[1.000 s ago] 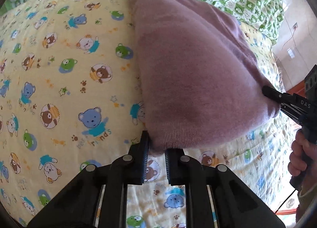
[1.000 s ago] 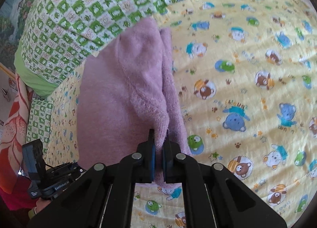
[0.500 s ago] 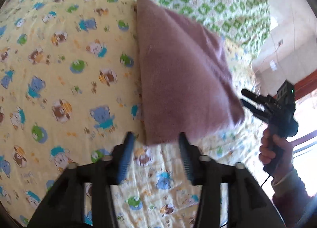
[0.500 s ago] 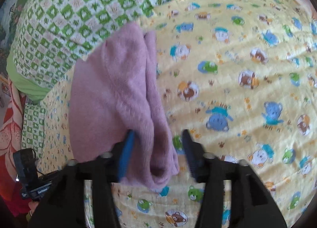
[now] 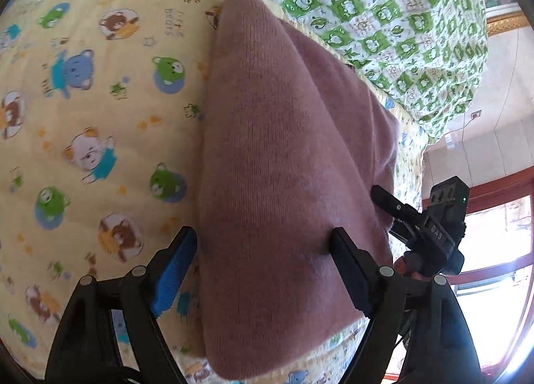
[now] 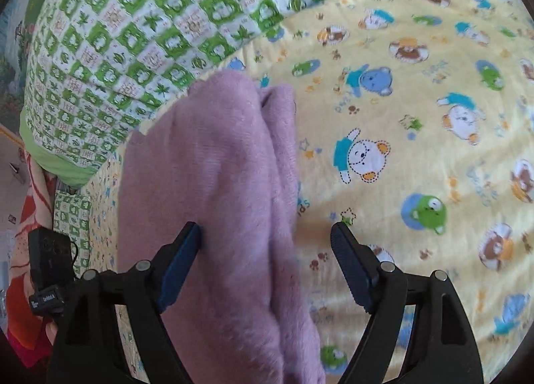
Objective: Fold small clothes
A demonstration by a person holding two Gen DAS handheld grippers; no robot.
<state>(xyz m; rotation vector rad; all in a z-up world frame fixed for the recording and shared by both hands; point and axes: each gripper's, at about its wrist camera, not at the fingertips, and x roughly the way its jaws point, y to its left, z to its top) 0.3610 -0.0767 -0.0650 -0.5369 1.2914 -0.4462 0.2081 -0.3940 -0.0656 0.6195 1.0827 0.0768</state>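
A mauve knitted garment (image 5: 283, 167) lies folded on the yellow bear-print bedsheet (image 5: 83, 100). My left gripper (image 5: 263, 243) hovers over its near part with jaws still opening wide; the cloth lies below them, not pinched. In the right wrist view the same garment (image 6: 217, 183) shows its folded edge, and my right gripper (image 6: 267, 237) straddles that edge, jaws opening, pads clear of the fabric. The right gripper (image 5: 417, 220) also appears at the garment's right side in the left wrist view, held by a hand.
A green-and-white checked quilt (image 5: 383, 16) is bunched along the far side of the bed, also seen as the quilt (image 6: 133, 33). The bed's edge drops to a tiled floor (image 5: 494, 117) at right. The left gripper's body (image 6: 46, 270) sits at the lower left.
Both grippers let go of the garment's corners and their jaws spread wide. The garment dropped flat, and both grippers moved forward over it.
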